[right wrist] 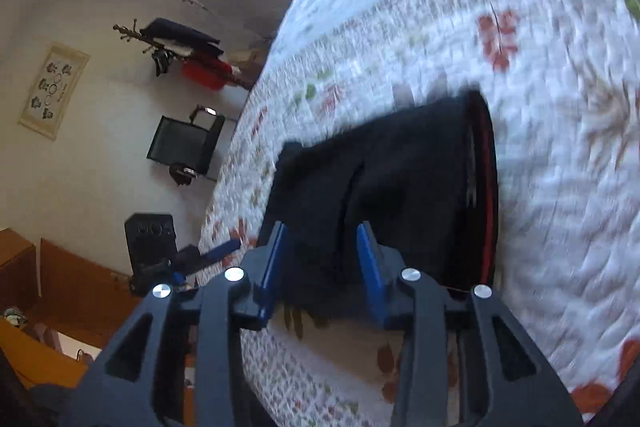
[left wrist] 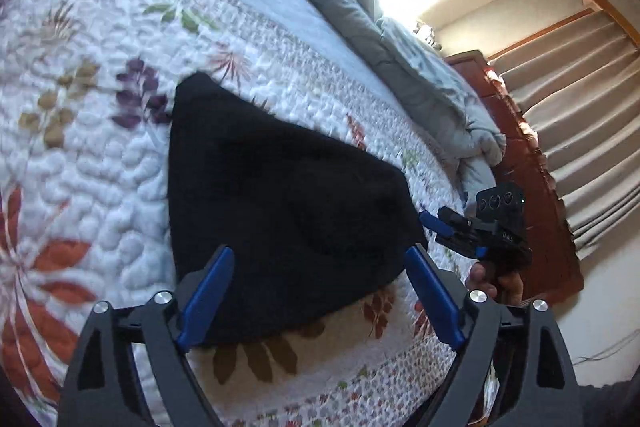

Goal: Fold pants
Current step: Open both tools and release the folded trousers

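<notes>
The black pants point(left wrist: 280, 203) lie folded in a compact pile on the floral quilt point(left wrist: 100, 163). In the right wrist view the pants point(right wrist: 400, 179) show a red stripe along their right edge. My left gripper point(left wrist: 320, 263) is wide open just above the pile's near edge, holding nothing. My right gripper point(right wrist: 324, 247) is open, its blue fingers point(right wrist: 370, 267) astride the near edge of the pants without pinching them. The right gripper also shows in the left wrist view point(left wrist: 436, 227), at the pile's right corner. The left gripper's tip shows in the right wrist view point(right wrist: 224, 251).
A grey duvet point(left wrist: 400, 67) is bunched along the far side of the bed. A wooden headboard point(left wrist: 532, 163) and curtains point(left wrist: 580, 131) stand beyond it. A coat rack point(right wrist: 180, 51) and a black bag point(right wrist: 184, 143) stand by the wall past the bed's edge.
</notes>
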Demonstrator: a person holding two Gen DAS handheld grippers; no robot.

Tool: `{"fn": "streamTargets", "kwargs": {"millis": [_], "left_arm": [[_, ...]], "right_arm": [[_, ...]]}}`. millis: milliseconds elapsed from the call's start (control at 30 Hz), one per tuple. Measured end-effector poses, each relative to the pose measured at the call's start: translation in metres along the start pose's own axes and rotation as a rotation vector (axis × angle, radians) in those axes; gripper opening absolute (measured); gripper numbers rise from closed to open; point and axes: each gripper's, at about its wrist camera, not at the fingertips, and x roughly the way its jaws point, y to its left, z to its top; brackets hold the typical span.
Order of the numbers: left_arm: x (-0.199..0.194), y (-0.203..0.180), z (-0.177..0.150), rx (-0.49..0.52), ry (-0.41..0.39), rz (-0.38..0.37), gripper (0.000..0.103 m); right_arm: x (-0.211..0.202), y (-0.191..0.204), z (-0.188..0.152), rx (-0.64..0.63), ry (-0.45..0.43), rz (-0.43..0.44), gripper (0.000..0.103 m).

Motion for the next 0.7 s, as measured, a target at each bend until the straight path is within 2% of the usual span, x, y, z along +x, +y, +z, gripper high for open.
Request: {"fn": "streamTargets", "kwargs": {"millis": [67,100,133,167,233,267,367,400,433,467,533,600,700], "left_arm": [[0.014,0.010,-0.008,-0.018,0.039,0.045,0.088],[0.020,0.016,-0.011,-0.025,0.058,0.063,0.088],[0.022,0.017,-0.012,-0.032,0.059,0.073,0.088],[0.020,0.015,-0.013,-0.035,0.054,0.082,0.088],[0.008,-0.002,-0.015,-0.028,0.045,0.116,0.088],[0.002,-0.009,-0.018,-0.016,0.039,0.122,0.090],[-0.035,-0.043,-0.046,0.058,-0.025,0.206,0.099],[-0.051,-0.057,-0.060,0.088,-0.058,0.249,0.099],[-0.064,-0.070,-0.072,0.114,-0.087,0.292,0.099],[-0.080,-0.086,-0.089,0.144,-0.118,0.359,0.099],[-0.103,-0.109,-0.113,0.170,-0.168,0.462,0.099],[-0.128,-0.129,-0.139,0.176,-0.212,0.522,0.099],[-0.163,-0.155,-0.170,0.169,-0.273,0.570,0.099]], "right_arm": [[0.017,-0.029,-0.018,0.068,0.026,-0.049,0.025],[0.022,-0.041,-0.022,0.097,0.027,-0.059,0.010],[0.020,-0.049,-0.026,0.142,0.005,-0.049,0.006],[0.015,-0.049,-0.027,0.163,-0.015,-0.030,0.010],[-0.001,-0.032,-0.030,0.164,-0.074,-0.006,0.043],[-0.014,-0.016,-0.036,0.145,-0.112,-0.013,0.049],[-0.051,0.034,-0.067,0.059,-0.198,-0.126,0.070],[-0.062,0.050,-0.081,0.036,-0.221,-0.168,0.082],[-0.070,0.067,-0.095,0.014,-0.241,-0.218,0.088],[-0.080,0.087,-0.116,-0.021,-0.264,-0.280,0.089],[-0.093,0.111,-0.149,-0.067,-0.297,-0.345,0.093],[-0.102,0.135,-0.184,-0.098,-0.312,-0.409,0.096],[-0.107,0.165,-0.229,-0.099,-0.330,-0.508,0.097]]}}
